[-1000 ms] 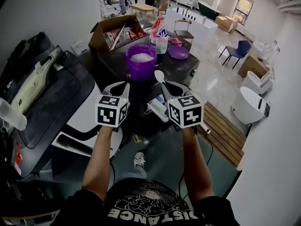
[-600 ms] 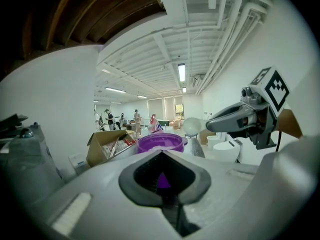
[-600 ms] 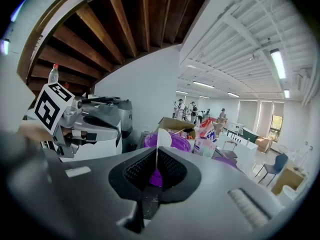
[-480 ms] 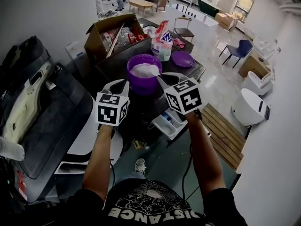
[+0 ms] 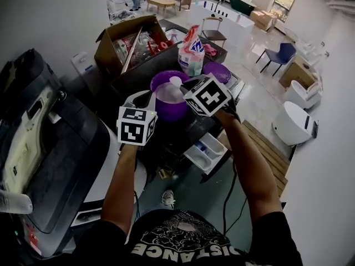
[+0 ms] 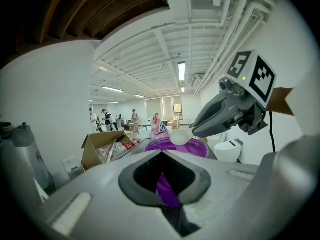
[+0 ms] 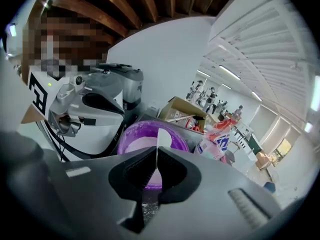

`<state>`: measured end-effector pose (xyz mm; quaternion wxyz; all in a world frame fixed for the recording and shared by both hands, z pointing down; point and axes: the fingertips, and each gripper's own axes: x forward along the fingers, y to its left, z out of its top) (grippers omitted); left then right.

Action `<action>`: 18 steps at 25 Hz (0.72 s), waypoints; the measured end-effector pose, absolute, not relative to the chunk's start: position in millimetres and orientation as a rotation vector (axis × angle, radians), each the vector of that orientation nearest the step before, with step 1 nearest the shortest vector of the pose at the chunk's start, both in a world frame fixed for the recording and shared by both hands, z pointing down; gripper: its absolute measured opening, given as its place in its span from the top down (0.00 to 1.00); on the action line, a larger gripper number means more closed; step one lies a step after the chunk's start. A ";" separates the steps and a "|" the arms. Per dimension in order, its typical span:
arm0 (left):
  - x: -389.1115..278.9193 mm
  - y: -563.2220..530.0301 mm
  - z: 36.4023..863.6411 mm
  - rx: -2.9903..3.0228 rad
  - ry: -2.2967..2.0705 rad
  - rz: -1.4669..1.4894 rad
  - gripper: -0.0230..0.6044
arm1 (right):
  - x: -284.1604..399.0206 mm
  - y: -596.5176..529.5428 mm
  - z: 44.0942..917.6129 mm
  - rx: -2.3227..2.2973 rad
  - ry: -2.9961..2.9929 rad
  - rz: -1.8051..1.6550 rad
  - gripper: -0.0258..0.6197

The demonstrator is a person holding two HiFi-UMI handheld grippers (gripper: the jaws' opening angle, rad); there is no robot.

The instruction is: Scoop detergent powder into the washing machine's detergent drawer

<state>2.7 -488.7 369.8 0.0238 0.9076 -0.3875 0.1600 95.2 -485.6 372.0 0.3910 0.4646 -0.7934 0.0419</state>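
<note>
Since a second ago the right gripper (image 5: 187, 85) has swung up and leftward, from in front of the tub (image 5: 166, 111) to over it; its jaws are clenched on the handle of a white spoon (image 5: 175, 82), seen edge-on between them in the right gripper view. The spoon's bowl hangs just above the powder (image 5: 165, 95) inside the purple tub, near the rim (whether it carries any powder cannot be told).

The left gripper (image 5: 142, 97) has hardly shifted; it sits just beside the tub's left wall, jaws closed on nothing, with only a strip of purple showing through the gap between the pads in the left gripper view.

The drawer (image 5: 206, 148) stands pulled open below the tub, under the right forearm, well apart from the spoon; the washer (image 5: 61, 143) fills the left of the head view.

Behind the tub a detergent bag (image 5: 191, 51) stands upright on the dark table (image 5: 133, 76); a purple lid (image 5: 215, 71) lies to its right; an open cardboard box (image 5: 113, 35) sits at the far left end.
</note>
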 end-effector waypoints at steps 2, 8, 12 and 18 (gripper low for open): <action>2.4 -496.1 371.4 2.810 -1.193 0.493 0.96 | 95.1 -496.6 379.1 1.144 -1.962 0.116 0.91; -1.3 -514.9 375.5 2.802 -1.182 0.488 0.96 | 94.9 -520.9 400.2 1.058 -1.847 0.142 0.91; -0.1 -524.3 375.8 2.809 -1.167 0.485 0.96 | 94.7 -533.9 409.6 1.024 -1.783 0.146 0.91; 3.8 -529.6 379.0 2.829 -1.129 0.489 0.96 | 95.8 -544.6 420.3 0.984 -1.721 0.176 0.91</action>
